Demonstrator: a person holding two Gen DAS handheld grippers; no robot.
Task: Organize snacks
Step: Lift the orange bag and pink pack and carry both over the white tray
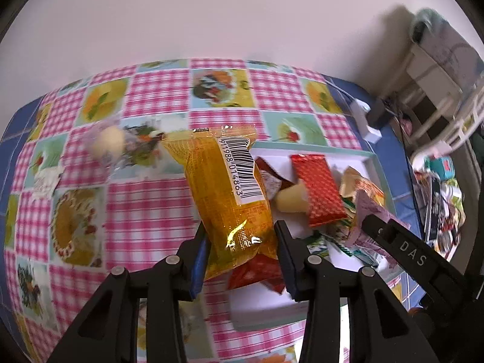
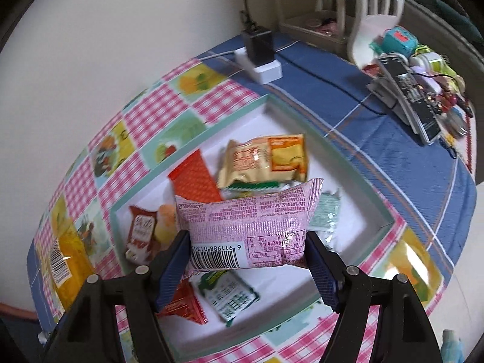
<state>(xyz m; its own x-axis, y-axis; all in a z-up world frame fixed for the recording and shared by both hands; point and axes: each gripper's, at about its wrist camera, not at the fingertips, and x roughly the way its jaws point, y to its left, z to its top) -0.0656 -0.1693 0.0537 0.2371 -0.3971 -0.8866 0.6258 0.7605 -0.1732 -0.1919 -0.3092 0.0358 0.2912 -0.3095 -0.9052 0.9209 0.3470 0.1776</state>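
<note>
Closest to the lens in the left wrist view, the left gripper [image 1: 240, 236] has its jaws clamped on the lower part of a yellow snack packet [image 1: 225, 187], which hangs lifted above the table [image 1: 145, 199] at the near left edge of a white tray [image 1: 370, 163]. Its white label carries a barcode with digits partly readable as "911988 014863". Left of the packet the pink checked tablecloth lies broad and bare apart from a clear-wrapped pale sweet [image 1: 109, 143], blurred. The tray has a pale green rim and holds a crowded heap: a red packet [image 1: 317, 190], a tan packet [image 2: 266, 160], a mint-green packet [image 2: 325, 214] and others.

From the right wrist view, the right gripper [image 2: 246, 257] has its jaws spread wide, pressing both ends of a pink snack packet [image 2: 248, 230] held crosswise over the middle of the tray. Its barcode strip reads "6 911988 0134", the rest cut off; the small print is too fine to read. The far gripper's arm shows "DAS". Beyond the tray, a white power strip [image 2: 264, 69] with a black adapter sits near the wall, and clutter lines the table's right edge.
</note>
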